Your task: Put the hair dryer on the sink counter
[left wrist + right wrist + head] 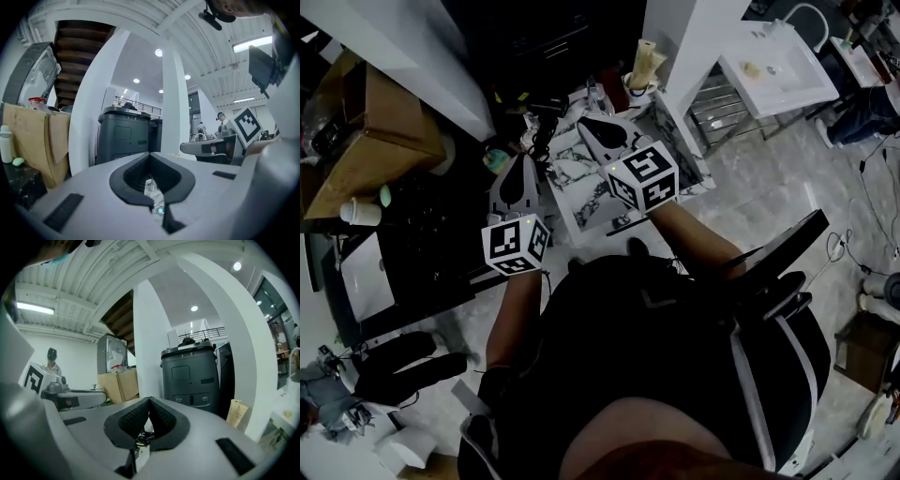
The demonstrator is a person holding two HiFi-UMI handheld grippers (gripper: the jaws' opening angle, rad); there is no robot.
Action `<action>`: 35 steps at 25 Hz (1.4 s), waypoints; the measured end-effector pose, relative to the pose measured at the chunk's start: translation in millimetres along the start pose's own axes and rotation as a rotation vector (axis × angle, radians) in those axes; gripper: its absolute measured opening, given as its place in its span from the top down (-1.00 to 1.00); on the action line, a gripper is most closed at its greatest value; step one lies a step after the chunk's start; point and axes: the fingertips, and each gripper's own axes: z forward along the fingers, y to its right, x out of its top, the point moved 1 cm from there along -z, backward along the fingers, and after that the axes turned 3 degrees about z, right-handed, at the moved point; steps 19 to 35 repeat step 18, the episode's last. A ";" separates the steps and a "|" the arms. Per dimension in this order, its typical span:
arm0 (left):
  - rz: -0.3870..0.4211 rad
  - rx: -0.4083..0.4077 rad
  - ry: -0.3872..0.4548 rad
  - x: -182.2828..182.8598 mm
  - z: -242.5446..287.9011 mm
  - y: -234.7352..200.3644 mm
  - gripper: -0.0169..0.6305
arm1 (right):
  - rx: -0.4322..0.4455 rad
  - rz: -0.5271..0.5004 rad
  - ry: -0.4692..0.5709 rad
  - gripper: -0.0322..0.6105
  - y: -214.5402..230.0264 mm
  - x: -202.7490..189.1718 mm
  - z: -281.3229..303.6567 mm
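Note:
Both grippers are held up in front of me, pointing level into the room. In the head view my left gripper (pixel 522 159) and my right gripper (pixel 587 123) hover over a marble counter (pixel 581 192). The left gripper (pixel 150 154) has its dark pads closed together with nothing between them. The right gripper (pixel 149 400) is likewise shut and empty. A dark object with a cable (pixel 542 111) lies at the counter's far edge; I cannot tell whether it is the hair dryer.
A white sink top (pixel 778 70) stands at the upper right. A cardboard box (pixel 370 136) sits on the dark shelf at the left. A dark grey bin (pixel 124 133) and white pillars (pixel 147 357) stand ahead. A black chair (pixel 769 272) is beside me.

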 end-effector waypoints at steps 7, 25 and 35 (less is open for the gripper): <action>0.023 0.011 0.010 8.0 0.5 11.5 0.93 | 0.000 0.022 0.002 0.83 9.3 -3.3 -8.2; 0.017 0.028 0.015 10.6 -4.2 8.3 0.93 | -0.010 0.009 0.012 0.83 12.1 -1.3 -9.9; 0.017 0.028 0.015 10.6 -4.2 8.3 0.93 | -0.010 0.009 0.012 0.83 12.1 -1.3 -9.9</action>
